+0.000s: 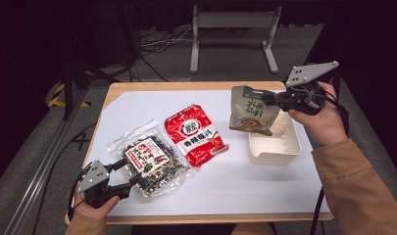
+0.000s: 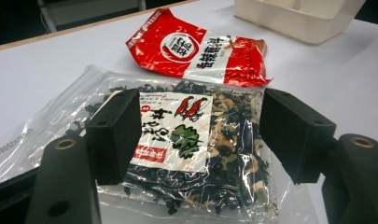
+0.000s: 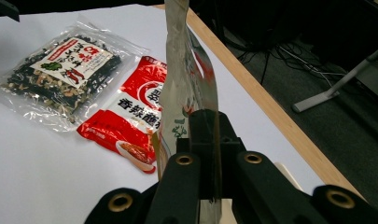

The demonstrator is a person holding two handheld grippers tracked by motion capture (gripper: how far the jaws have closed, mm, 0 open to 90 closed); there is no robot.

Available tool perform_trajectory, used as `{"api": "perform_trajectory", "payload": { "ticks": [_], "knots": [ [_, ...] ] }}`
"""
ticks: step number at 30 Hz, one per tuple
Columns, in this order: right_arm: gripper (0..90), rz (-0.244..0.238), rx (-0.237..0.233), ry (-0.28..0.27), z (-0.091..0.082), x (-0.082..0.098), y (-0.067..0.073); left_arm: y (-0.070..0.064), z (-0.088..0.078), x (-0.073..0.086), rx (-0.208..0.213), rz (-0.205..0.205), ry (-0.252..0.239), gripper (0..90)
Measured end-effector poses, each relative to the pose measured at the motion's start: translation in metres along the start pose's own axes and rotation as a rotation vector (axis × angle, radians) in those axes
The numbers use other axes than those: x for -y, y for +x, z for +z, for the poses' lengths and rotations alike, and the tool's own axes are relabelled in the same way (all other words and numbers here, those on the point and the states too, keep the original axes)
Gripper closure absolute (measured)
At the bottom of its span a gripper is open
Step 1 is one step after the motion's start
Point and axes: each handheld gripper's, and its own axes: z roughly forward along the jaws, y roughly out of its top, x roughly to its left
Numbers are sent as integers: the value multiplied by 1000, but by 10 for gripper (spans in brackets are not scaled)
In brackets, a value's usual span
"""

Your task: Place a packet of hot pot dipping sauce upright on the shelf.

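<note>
My right gripper (image 1: 268, 99) has its jaws pressed flat together on the upper edge of a grey-green pouch (image 1: 251, 112), and in the right gripper view the pouch (image 3: 184, 79) stands up out of the pinch as a thin, creased sheet seen almost edge-on. The pouch hangs free of the table, its printed face turned toward me in the high view, its lower corner just over the near-left rim of the cream tray (image 1: 277, 152). The tray sits at the right of the white table top (image 1: 235, 181), below my right hand (image 1: 319, 117).

My left gripper (image 1: 132, 171) is spread wide and has hold of nothing. In the left gripper view its two black pads (image 2: 114, 133) stand on either side of the clear bag of dried seaweed mix (image 2: 196, 149), one over the bag's left part and one by its right edge; I cannot tell whether either pad touches the plastic. In the high view that clear bag (image 1: 152, 164) lies flat at the near left of the table, right at my left fingertips, with my left hand (image 1: 95, 203) at the table's front edge.

Between the clear bag and the tray lies the red packet (image 1: 196, 134), flat, just beside the clear bag's far corner and well apart from both grippers.
</note>
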Motion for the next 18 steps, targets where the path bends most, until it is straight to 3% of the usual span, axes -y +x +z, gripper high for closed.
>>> {"api": "perform_trajectory", "payload": {
  "ticks": [7, 18],
  "knots": [
    [894, -6, 18, 4, 1, 6, -22, 2, -4, 2, -18, -10, -4, 306],
    [894, -35, 63, 0, 8, 16, -50, 2, -2, 2, -12, -14, -3, 309]
  ]
}}
